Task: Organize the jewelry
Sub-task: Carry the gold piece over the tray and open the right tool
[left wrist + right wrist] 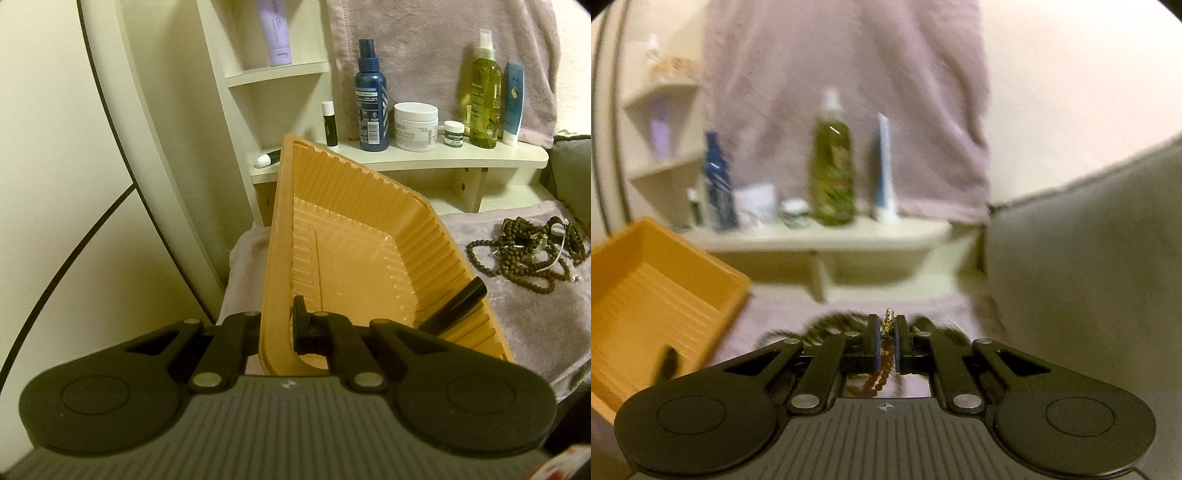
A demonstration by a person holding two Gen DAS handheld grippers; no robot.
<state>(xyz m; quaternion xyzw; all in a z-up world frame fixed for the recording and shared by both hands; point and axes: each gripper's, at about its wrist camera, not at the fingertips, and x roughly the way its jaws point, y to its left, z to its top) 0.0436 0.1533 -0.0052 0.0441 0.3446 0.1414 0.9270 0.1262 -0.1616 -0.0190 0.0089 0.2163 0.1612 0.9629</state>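
My left gripper (277, 328) is shut on the near rim of an orange plastic tray (354, 251) and holds it tilted. A black tube (456, 304) lies inside the tray at its right wall. A tangle of dark bead necklaces (532, 251) lies on the mauve towel to the tray's right. My right gripper (885, 341) is shut on a brown bead bracelet (882, 363) with a small gold charm, held above the rest of the beads (834, 325). The tray (665, 291) shows at the left of the blurred right wrist view.
A pale shelf (443, 155) behind the tray carries a blue spray bottle (371, 107), a white jar (415, 125), a green bottle (484, 96), a blue tube (513, 103) and lip balms. A grey cushion (1089, 266) stands at the right. A mauve towel (443, 55) hangs behind.
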